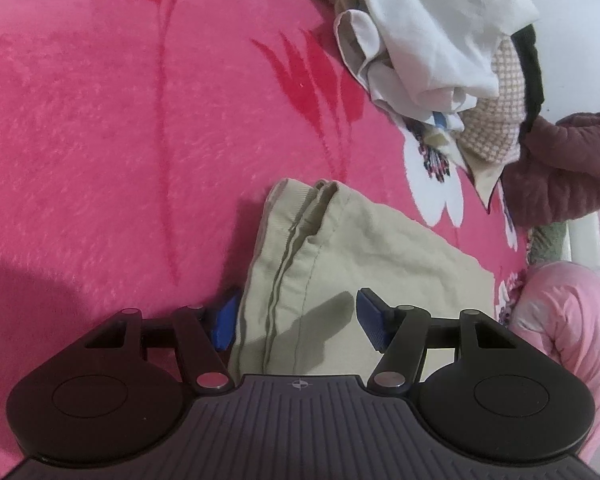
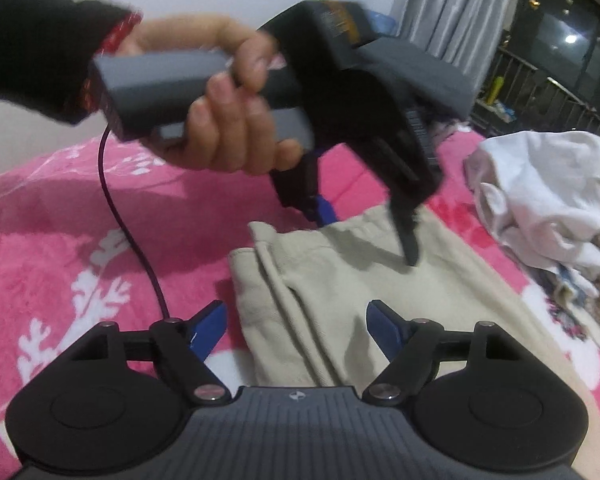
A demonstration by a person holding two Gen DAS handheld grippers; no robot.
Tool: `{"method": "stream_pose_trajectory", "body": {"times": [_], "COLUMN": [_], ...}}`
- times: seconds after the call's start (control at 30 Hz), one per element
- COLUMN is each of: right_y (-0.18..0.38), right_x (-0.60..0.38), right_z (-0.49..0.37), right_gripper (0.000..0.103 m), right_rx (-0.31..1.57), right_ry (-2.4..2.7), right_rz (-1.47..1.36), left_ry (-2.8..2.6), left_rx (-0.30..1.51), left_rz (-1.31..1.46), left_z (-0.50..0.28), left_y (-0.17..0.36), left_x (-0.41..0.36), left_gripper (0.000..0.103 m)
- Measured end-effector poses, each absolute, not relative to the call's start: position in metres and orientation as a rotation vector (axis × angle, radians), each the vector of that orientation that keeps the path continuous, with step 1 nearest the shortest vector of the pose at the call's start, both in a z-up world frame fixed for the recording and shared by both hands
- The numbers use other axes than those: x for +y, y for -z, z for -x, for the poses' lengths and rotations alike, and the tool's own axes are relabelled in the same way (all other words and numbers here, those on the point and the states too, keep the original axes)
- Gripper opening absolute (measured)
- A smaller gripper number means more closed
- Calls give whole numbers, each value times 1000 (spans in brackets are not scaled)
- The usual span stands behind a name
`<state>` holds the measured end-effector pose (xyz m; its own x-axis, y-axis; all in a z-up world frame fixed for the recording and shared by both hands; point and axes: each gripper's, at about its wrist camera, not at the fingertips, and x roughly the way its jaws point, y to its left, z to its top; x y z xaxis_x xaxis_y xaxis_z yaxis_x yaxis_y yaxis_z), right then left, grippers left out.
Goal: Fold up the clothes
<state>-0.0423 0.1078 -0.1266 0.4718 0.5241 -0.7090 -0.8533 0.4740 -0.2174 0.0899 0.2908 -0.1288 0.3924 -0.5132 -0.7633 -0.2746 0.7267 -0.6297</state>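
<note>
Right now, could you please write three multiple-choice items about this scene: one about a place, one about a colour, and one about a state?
1. Where does the pile of white crumpled clothes lie, in the right wrist view?
A. right of the beige folded garment
B. left of it
C. under it

2. What colour is the fluffy flowered blanket?
A. green
B. pink
C. grey

3. How do the fingers of the left gripper stand?
A. shut on the garment
B. open
C. hidden

Answers: 1 A, the pile sits at the right edge, past the beige folded garment. 2 B, pink plush fills both views. 3 B, the blue fingers stand wide apart over the garment.
</note>
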Motion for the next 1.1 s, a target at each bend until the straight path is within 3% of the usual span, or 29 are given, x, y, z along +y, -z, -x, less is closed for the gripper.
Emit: {"method": "stream_pose_trajectory", "body": {"times": [0.2, 0.23, 0.4, 0.5, 0.67, 1.1], "right_y": [144, 144, 145, 142, 121, 59], "right_x": [129, 130, 135, 137, 124, 50], "right_z": [50, 48, 49, 54, 51, 39], "right_gripper": [78, 72, 62, 48, 39, 33], "right_rx": [565, 567, 569, 560, 564, 474], "right_ry": [-815, -792, -723, -671, -613, -490], "right_rz": [710, 689, 670, 655, 505, 129], "left_ry": [136, 131, 107, 104, 136, 263], "left_rx": [1209, 1210, 1218, 1211, 1161, 1081], "left_rz": [774, 774, 771, 771, 779, 689], "left_z": [-90, -90, -90, -89, -86, -102], "left_y": [123, 122, 116, 108, 81, 12], "left_x": [289, 288, 287, 284, 270, 195], "left_gripper": [41, 35, 24, 18, 16, 16]}}
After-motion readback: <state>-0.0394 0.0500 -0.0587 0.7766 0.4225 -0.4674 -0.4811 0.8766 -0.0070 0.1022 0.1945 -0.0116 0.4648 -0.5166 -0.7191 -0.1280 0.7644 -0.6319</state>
